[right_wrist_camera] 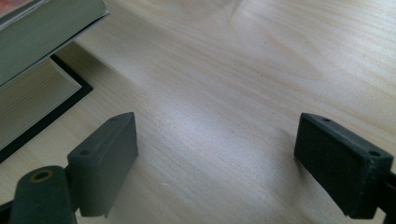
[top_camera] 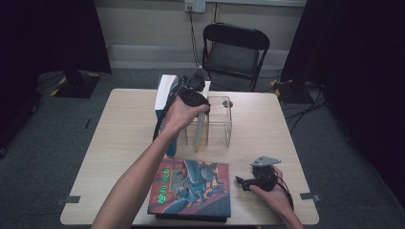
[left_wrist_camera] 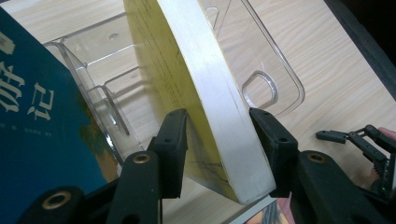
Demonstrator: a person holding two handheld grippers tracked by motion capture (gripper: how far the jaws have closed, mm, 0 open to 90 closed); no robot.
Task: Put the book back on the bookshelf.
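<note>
Left gripper (left_wrist_camera: 215,154) clamped on a yellow-covered book (left_wrist_camera: 205,93), lowering it into the clear rack (top_camera: 220,119) at frame centre, apparently mid-insert. Blue book (left_wrist_camera: 37,130) already stands in the rack just left of it. Right gripper (right_wrist_camera: 215,168) released, idle over the table (right_wrist_camera: 243,70) lower right. Illustrated book (top_camera: 191,188) at bottom centre looks still to go

blue book (left_wrist_camera: 42,135) cropped, title partial

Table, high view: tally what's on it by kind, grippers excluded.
Books: 4 (blue book, yellow book, illustrated book, black-covered book beneath it)
Clear acrylic book rack: 1
Total: 5
</note>
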